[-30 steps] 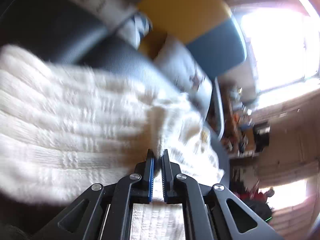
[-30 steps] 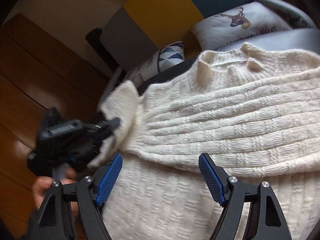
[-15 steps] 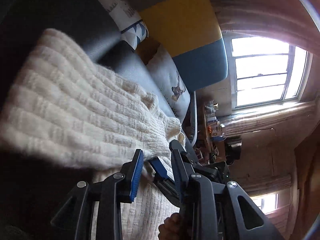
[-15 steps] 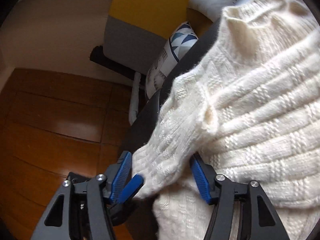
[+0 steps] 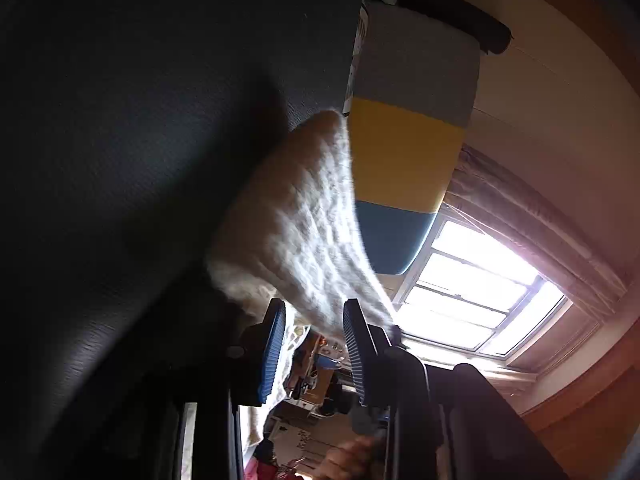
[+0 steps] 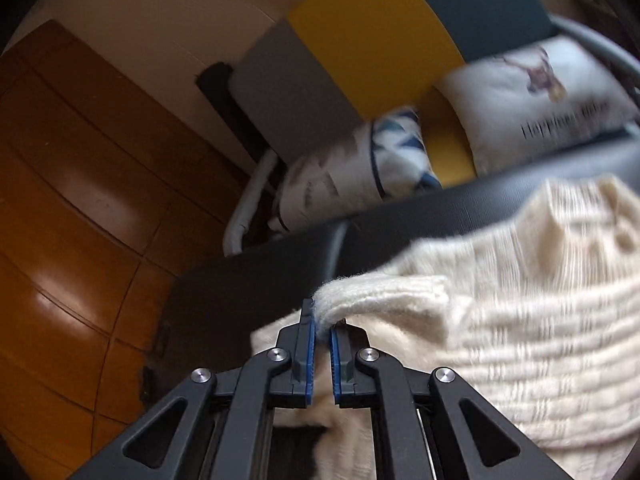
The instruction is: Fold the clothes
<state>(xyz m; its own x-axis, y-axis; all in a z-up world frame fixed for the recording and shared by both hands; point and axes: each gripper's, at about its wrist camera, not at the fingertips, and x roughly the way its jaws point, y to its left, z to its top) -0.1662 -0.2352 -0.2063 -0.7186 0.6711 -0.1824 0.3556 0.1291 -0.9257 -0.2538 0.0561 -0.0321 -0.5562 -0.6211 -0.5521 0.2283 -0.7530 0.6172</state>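
The left gripper (image 5: 314, 354) has its pads apart, nothing pinched, with the cream sweater (image 5: 304, 232) just past them on the black surface (image 5: 120, 160); the right gripper (image 6: 321, 330) is clamped on a sweater (image 6: 520, 320) corner, lifting it; cushions (image 6: 532, 96) sit behind.

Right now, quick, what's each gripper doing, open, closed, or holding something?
Left gripper: open, pads apart, sweater edge in front of the gap, not pinched.
Right gripper: closed on a fold of the cream sweater.
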